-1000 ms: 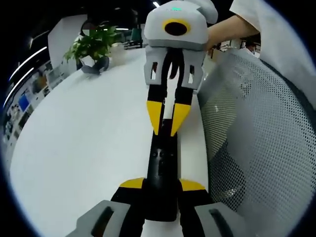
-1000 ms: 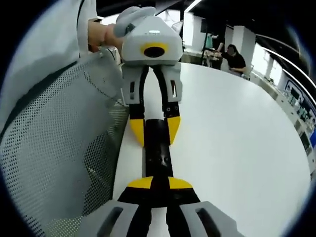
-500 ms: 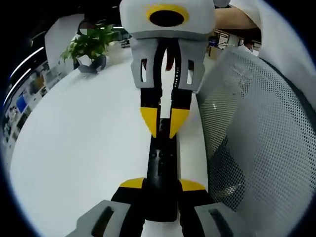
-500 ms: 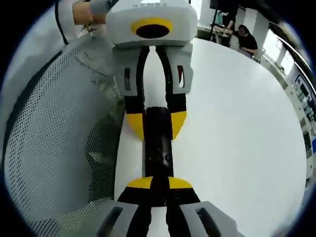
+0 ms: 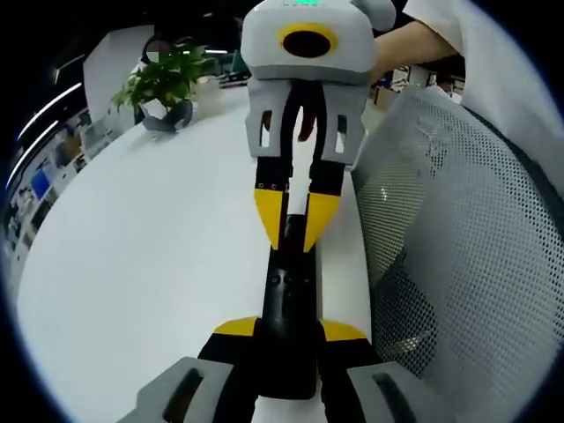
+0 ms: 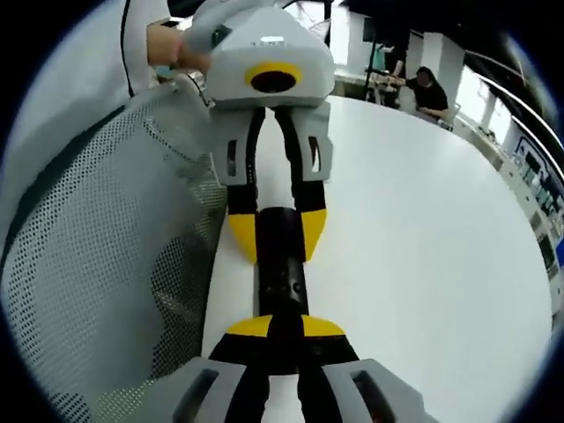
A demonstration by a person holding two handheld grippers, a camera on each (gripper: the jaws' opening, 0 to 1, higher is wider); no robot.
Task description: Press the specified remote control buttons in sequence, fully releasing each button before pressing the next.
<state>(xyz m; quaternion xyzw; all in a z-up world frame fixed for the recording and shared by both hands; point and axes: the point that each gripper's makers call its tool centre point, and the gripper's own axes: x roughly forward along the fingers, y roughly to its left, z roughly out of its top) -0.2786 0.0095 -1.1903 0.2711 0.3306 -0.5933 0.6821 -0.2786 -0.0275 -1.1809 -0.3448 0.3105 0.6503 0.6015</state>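
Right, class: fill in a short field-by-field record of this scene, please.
remote control: black, lengthwise over the white table
left gripper: fingers clamped on one end of the remote
right gripper: fingers nearly together at the other end; contact unclear
beside: grey mesh chair
background: potted plant

1. Round white table (image 5: 150, 256), its top smooth and glossy, with a curved edge on the far side.
2. Black remote control (image 5: 289, 304) lying flat near the table's right edge.
3. Potted green plant (image 5: 166, 84) standing at the far left.
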